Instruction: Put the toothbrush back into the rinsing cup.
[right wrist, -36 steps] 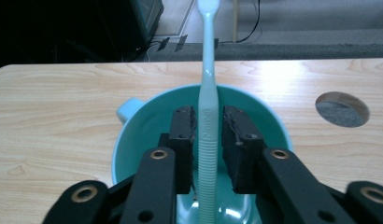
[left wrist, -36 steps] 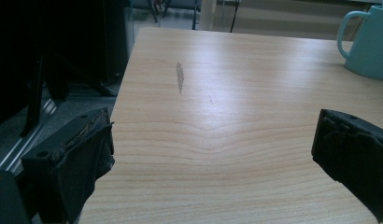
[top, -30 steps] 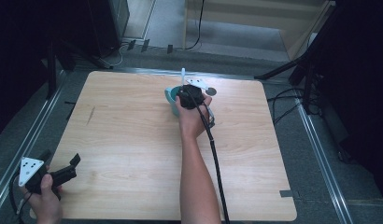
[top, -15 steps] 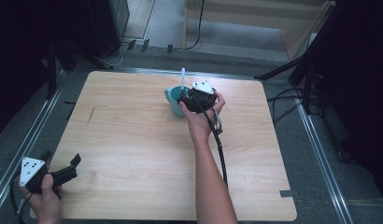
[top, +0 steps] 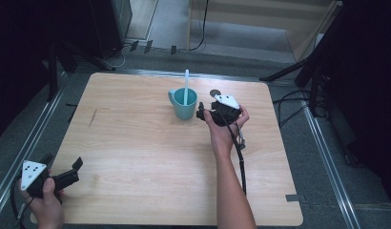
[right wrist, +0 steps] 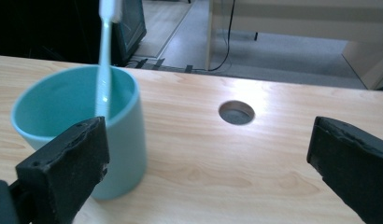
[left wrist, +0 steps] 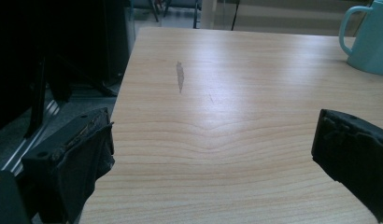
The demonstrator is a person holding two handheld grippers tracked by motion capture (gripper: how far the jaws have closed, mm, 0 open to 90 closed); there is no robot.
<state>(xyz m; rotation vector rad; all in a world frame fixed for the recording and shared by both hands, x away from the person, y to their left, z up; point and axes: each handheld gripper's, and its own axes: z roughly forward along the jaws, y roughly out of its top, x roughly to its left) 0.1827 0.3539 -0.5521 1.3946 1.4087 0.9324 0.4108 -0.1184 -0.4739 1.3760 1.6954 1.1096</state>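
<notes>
Teal mug (top: 183,105) stood upright on far middle of wooden table (top: 136,157), handle turned toward table's left. Pale blue toothbrush (top: 186,87) stood in mug, leaned on far rim, head upward. Right gripper (top: 201,114) held just beside mug on its right; jaws just opened wide, nothing between them, mug seen behind one jaw in right gripper view. Round cable hole (top: 215,93) located just beyond right gripper. Left gripper (top: 75,170) held at near left table corner, well apart from mug, jaws spread, empty.

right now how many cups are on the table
1: a teal cup stands at the table's far middle, a toothbrush upright in it, just left of the open right gripper.
</notes>
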